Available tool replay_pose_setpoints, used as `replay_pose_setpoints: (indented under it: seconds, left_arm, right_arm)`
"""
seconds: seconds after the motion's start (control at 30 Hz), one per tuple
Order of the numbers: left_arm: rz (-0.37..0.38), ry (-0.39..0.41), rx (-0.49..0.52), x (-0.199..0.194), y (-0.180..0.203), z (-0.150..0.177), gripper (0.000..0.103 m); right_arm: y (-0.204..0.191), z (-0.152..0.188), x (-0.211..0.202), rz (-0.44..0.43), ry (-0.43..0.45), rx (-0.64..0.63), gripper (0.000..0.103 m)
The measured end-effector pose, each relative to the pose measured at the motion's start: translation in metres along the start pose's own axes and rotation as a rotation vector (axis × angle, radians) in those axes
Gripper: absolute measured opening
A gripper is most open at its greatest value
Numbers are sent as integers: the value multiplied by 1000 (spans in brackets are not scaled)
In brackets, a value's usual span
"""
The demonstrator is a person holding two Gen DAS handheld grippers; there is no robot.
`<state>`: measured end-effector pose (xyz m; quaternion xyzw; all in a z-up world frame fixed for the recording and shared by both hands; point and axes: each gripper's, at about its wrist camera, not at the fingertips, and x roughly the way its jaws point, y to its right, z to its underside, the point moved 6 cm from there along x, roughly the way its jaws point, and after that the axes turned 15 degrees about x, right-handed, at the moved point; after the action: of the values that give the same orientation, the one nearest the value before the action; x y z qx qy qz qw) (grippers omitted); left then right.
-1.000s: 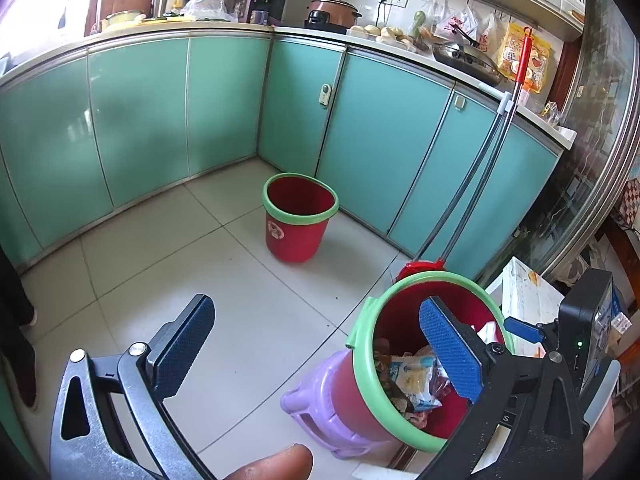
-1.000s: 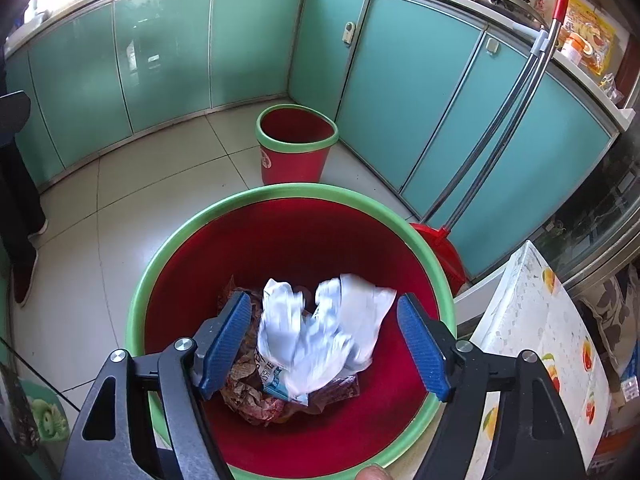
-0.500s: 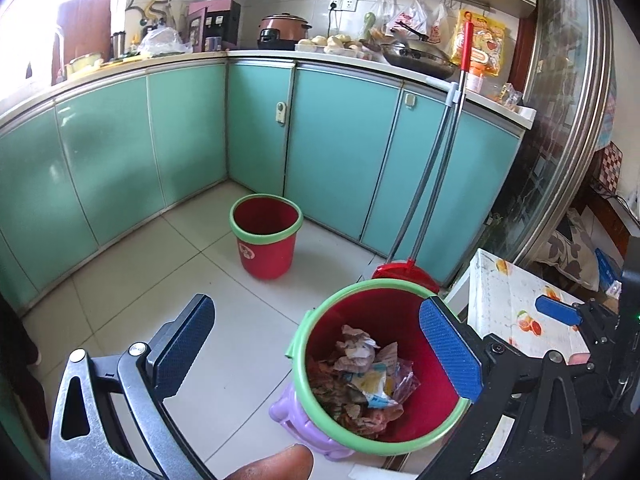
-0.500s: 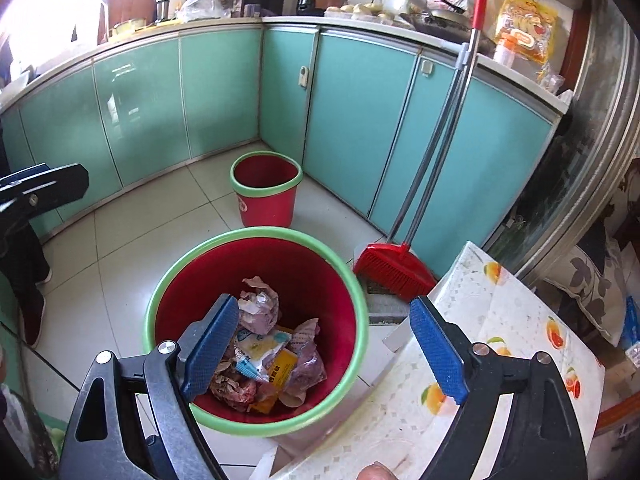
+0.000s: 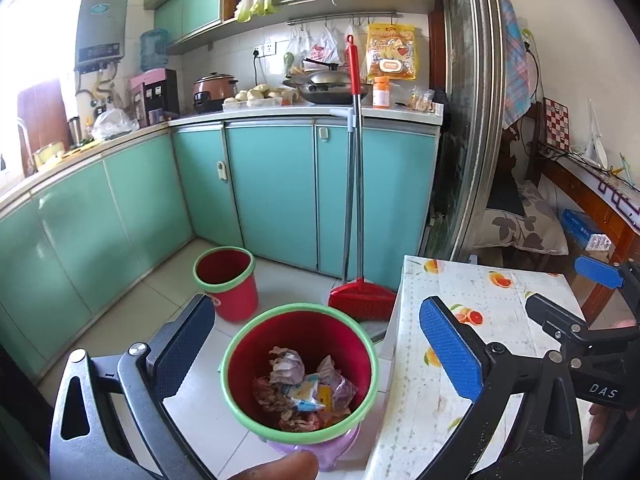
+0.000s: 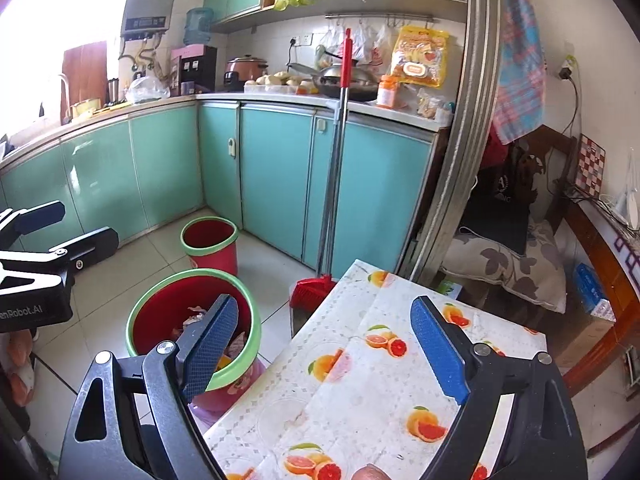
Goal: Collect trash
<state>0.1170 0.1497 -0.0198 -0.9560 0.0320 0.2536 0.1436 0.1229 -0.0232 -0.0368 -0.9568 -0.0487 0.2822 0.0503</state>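
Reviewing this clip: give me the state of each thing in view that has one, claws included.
Left claw: open, holding nothing.
Right claw: open, holding nothing.
Near bin: upright on a purple stool, partly filled with trash.
Far bin: upright on the floor, nothing visible inside.
Broom: standing, leaning against the cabinets.
Cabinet doors: shut.
Table: covered with a fruit-print cloth.

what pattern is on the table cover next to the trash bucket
White with orange and grapefruit slices; the table cover shows best in the right wrist view.
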Motion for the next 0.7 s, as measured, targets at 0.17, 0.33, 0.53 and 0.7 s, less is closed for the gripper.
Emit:
replay_pose_setpoints:
  seconds: [0.17, 0.33, 0.53, 0.7]
  left_arm:
    - [8, 14, 11, -17, 22, -5, 103]
    - [41, 20, 37, -26, 46, -7, 103]
    - [37, 39, 65, -35, 63, -12, 103]
    - [46, 45, 64, -39, 67, -13, 103]
  right_arm:
    - [24, -5, -48, 24, 61, 22, 92]
    - [45, -8, -78, 37, 90, 64, 93]
    - [66, -6, -100, 59, 121, 108, 93]
    - [71, -5, -105, 60, 120, 121, 93]
